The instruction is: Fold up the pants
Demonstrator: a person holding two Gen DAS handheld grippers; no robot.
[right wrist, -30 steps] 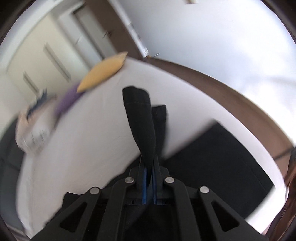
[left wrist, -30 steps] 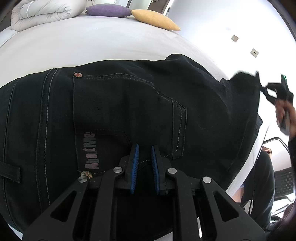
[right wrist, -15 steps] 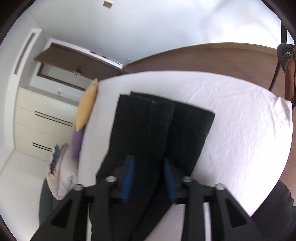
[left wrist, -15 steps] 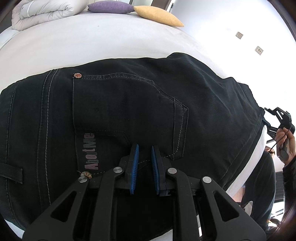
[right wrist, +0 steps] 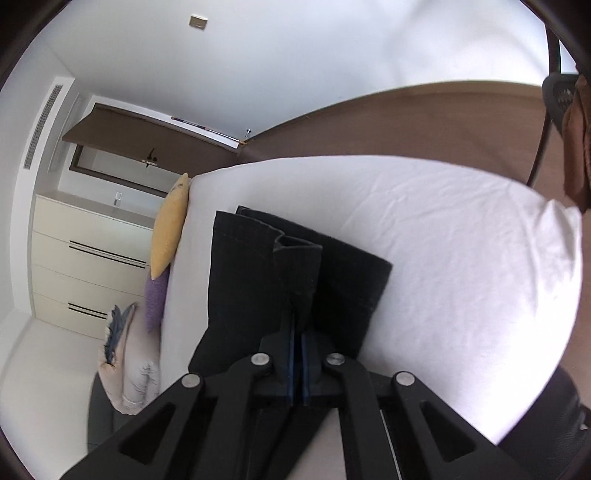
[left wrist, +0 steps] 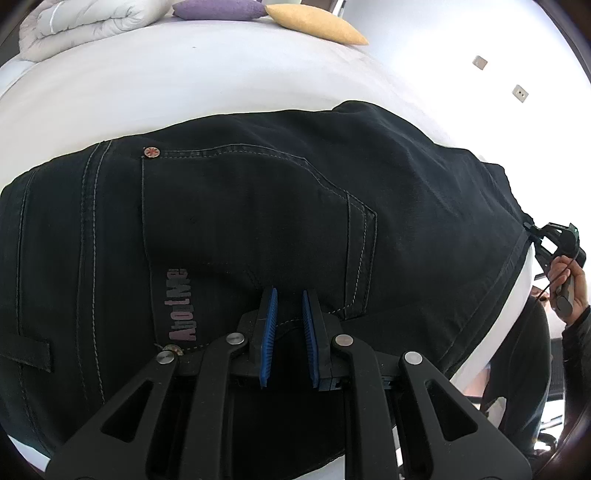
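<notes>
Black jeans [left wrist: 258, 221] lie on a white bed [left wrist: 147, 85], back pocket and waistband up, with a pink logo. My left gripper [left wrist: 289, 295] rests low over the seat by the pocket, its blue pads a small gap apart with nothing between them. In the right wrist view the jeans' legs [right wrist: 258, 273] stretch away across the bed [right wrist: 461, 258]. My right gripper [right wrist: 297, 338] is shut on the fold edge of the jeans. It also shows at the far right of the left wrist view [left wrist: 543, 236], at the cloth's corner.
A yellow cushion [left wrist: 314, 24], a purple cushion [left wrist: 218, 9] and a rolled white duvet [left wrist: 81, 26] lie at the bed's far end. A white drawer unit [right wrist: 85, 266] stands beyond the bed. A chair [right wrist: 554, 110] and brown floor are at the right.
My right gripper laid the lifted leg down flat over the jeans, opened, then shut again on the cloth edge. The left gripper has stayed in place.
</notes>
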